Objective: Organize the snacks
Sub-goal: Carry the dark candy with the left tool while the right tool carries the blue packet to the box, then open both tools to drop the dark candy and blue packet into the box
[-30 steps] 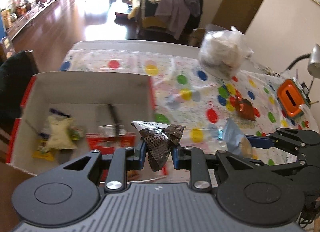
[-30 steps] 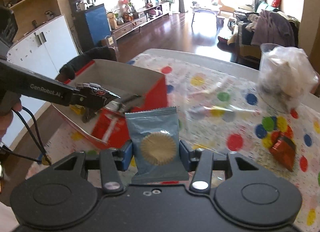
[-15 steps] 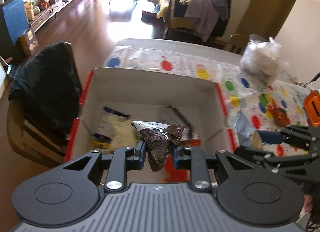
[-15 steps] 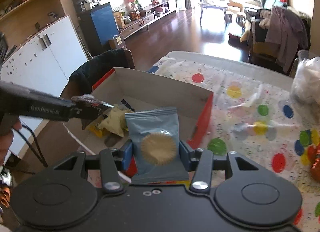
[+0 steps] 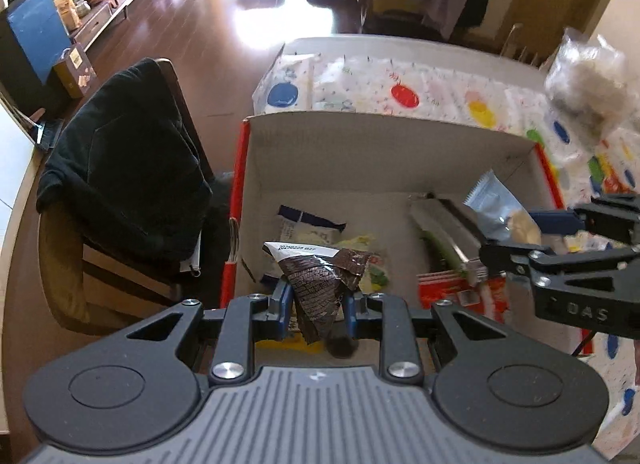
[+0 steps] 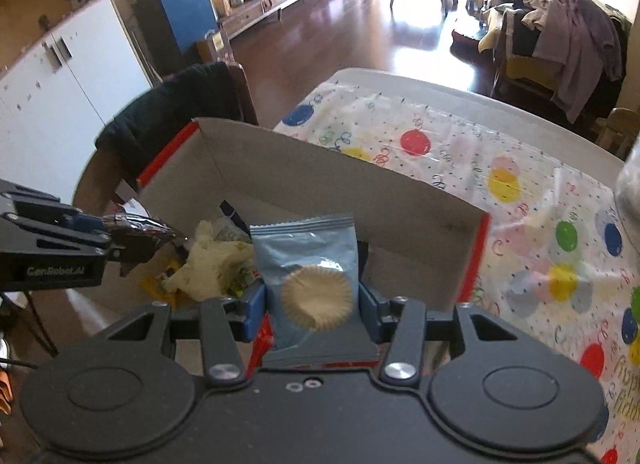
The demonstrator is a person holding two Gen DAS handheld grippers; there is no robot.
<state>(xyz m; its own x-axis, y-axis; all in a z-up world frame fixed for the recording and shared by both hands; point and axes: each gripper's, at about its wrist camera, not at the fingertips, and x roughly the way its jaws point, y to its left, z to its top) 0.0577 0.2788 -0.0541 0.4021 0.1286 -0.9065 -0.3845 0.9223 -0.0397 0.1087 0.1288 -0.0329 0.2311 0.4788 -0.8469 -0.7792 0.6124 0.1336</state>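
Note:
A red-edged cardboard box (image 5: pixel 384 152) lies open on the dotted tablecloth and holds several snack packets. My left gripper (image 5: pixel 316 302) is shut on a dark brown snack packet (image 5: pixel 320 280) and hangs over the box's near left part. My right gripper (image 6: pixel 312 304) is shut on a light blue packet with a round cake pictured on it (image 6: pixel 310 284), held upright over the box (image 6: pixel 320 184). In the left wrist view the right gripper (image 5: pixel 532 232) and its blue packet (image 5: pixel 496 212) reach in from the right. In the right wrist view the left gripper (image 6: pixel 104 232) comes in from the left.
A chair draped with a black jacket (image 5: pixel 120 168) stands left of the box. A clear bag of pale items (image 5: pixel 588 76) sits at the table's far right. The polka-dot tablecloth (image 6: pixel 520 204) spreads right of the box. Inside lie a pale yellow packet (image 6: pixel 212 264) and a silver-green wrapper (image 5: pixel 448 232).
Both grippers have travelled left from above the tablecloth to above the box and dipped lower, each still gripping its packet. The box interior now fills both views.

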